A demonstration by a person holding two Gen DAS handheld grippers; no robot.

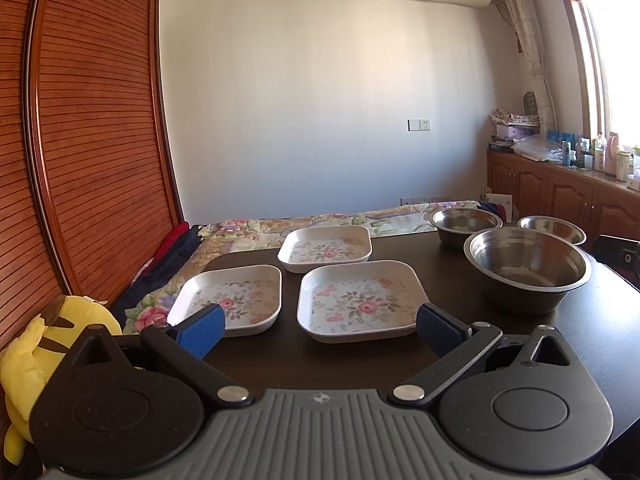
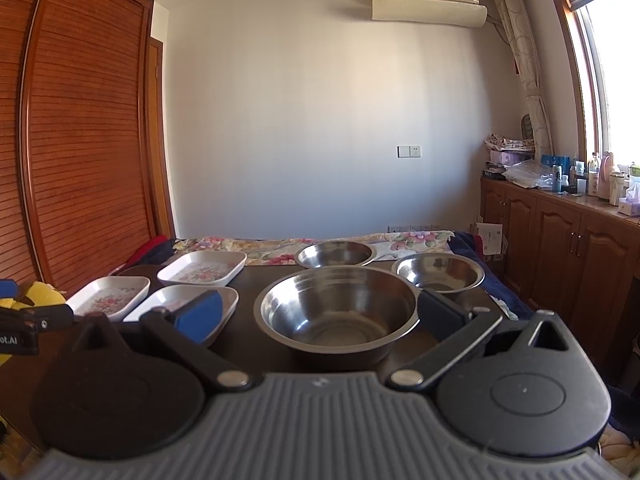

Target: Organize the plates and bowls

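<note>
**Plates left, bowls right — nothing lifted yet**

My left gripper point(image 1: 320, 330) hovers wide and empty before the nearest floral plate point(image 1: 358, 300); my right gripper point(image 2: 318, 314), equally wide, frames the big steel bowl point(image 2: 338, 312). Plates look light and stiff — I'd pinch a raised rim; bowls seem slick, so I'd clamp the lip. Farther back on the table point(image 1: 420, 248) sit two smaller bowls.

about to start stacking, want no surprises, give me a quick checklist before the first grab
1. Left claw open, holding nothing: ok.
2. Right claw open, holding nothing: ok.
3. Three floral plates lie flat, apart, unstacked: ok.
4. Three steel bowls upright; large bowl looks empty: ok.
5. Small bowls empty: cannot tell fully.
6. Left plate sits near the table edge: not ok, approach gently.
</note>
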